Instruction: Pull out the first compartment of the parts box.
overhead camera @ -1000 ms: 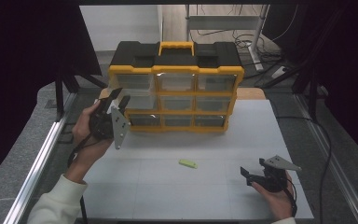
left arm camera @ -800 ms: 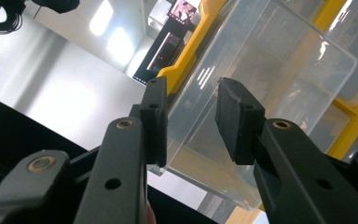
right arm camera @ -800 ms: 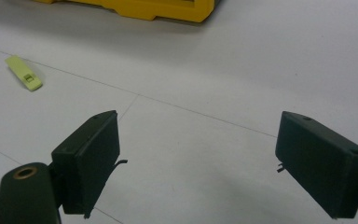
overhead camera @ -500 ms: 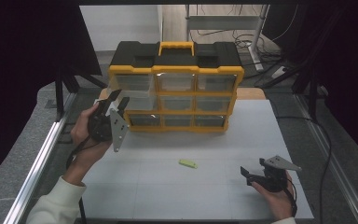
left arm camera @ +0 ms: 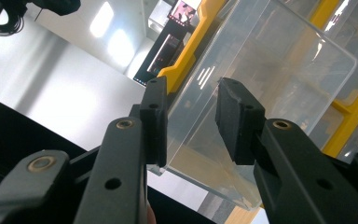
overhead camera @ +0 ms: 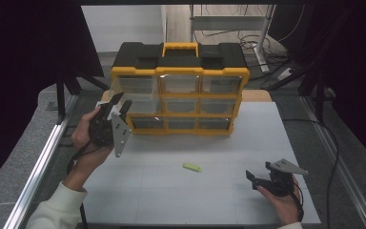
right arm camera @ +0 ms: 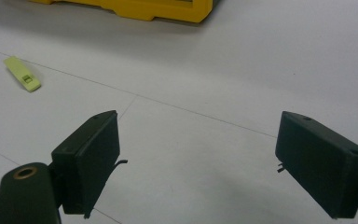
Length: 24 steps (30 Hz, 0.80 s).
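The clear drawer point(left arm camera: 261, 93) at the left of the organiser's point(overhead camera: 178, 95) middle row, centre of the high view, sits partly out, and the left claw point(left arm camera: 189, 121) is right at its front, jaws narrowly parted around the plastic wall, not visibly clamped. Pulling looks barely begun. The small green piece point(overhead camera: 191, 167) lies loose mid-counter point(overhead camera: 171, 200), unstowed. Lower right, the right claw point(overhead camera: 263, 177) waits, jaws wide and empty.

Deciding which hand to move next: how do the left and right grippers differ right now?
The left gripper is raised at the yellow-and-black drawer organiser, jaws partly open around a clear plastic drawer edge; the right gripper sits low over the white table, jaws wide open, holding nothing. Both have black jaws.
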{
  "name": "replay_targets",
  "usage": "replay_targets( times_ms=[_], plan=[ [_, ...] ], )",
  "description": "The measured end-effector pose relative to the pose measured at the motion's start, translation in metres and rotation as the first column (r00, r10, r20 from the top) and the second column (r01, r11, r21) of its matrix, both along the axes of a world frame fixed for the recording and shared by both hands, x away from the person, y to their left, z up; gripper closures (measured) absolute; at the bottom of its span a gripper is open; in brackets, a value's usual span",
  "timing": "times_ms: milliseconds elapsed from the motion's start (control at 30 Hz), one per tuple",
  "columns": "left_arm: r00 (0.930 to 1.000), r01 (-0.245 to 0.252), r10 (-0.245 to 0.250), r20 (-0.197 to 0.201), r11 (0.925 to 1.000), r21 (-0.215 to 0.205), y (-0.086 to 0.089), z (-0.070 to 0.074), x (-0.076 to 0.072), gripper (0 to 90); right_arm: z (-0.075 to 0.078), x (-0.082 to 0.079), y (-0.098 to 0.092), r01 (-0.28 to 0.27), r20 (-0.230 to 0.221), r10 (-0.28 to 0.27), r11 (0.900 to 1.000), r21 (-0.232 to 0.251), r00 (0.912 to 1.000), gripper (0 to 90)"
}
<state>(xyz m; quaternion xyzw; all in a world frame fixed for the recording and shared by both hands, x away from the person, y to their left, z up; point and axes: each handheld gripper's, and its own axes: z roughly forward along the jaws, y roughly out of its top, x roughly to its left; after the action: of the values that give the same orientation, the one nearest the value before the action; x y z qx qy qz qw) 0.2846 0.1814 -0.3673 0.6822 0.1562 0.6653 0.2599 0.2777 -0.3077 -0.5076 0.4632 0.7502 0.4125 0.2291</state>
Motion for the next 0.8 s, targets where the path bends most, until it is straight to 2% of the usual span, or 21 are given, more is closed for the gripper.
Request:
replay_targets(
  times_ms=[800],
  plan=[
    [1.0000,0.005,-0.005,-0.001,1.0000,0.003,0.0013,-0.0009,-0.0059,64.5,0.0001,-0.0002,0.0001,0.001,0.000,-0.001,1.000,0.000,1.0000,13.9]
  ],
)
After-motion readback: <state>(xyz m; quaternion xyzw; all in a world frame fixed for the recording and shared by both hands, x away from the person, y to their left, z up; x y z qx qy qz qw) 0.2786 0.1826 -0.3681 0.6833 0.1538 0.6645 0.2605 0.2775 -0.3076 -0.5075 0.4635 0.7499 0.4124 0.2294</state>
